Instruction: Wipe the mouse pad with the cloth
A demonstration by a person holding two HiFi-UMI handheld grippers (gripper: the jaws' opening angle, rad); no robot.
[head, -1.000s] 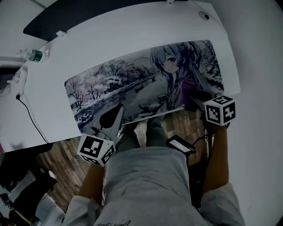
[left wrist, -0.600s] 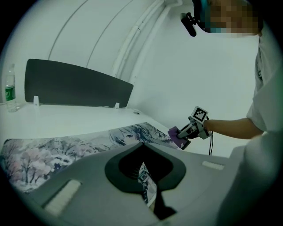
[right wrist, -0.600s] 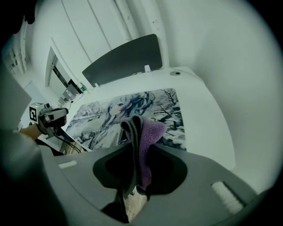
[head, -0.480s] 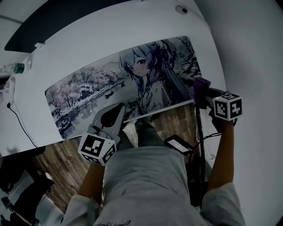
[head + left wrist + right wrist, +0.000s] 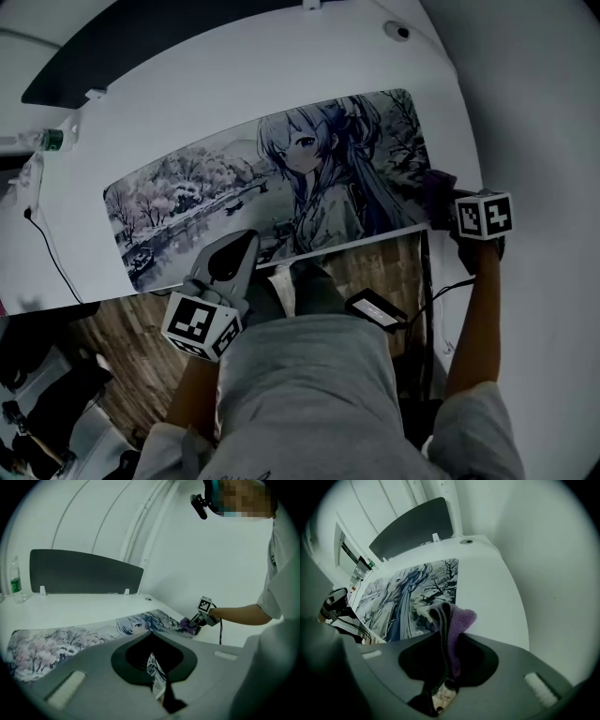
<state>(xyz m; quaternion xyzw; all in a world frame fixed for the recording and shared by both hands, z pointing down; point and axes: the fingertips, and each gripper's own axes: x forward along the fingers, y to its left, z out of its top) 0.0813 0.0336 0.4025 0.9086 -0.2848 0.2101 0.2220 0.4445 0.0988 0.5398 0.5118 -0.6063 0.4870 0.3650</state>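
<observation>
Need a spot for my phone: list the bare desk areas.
Bare: the desk strip between mouse pad and dark panel. Crowded: the pad's right end, where the right gripper holds the cloth; bottle and cable far left.

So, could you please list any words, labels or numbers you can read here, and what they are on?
Nothing is readable.
Label on bottle: too small to read.
Codes on marker cubes: square patterns, no words.
Print on mouse pad: picture only.
Purple cloth: blank.
</observation>
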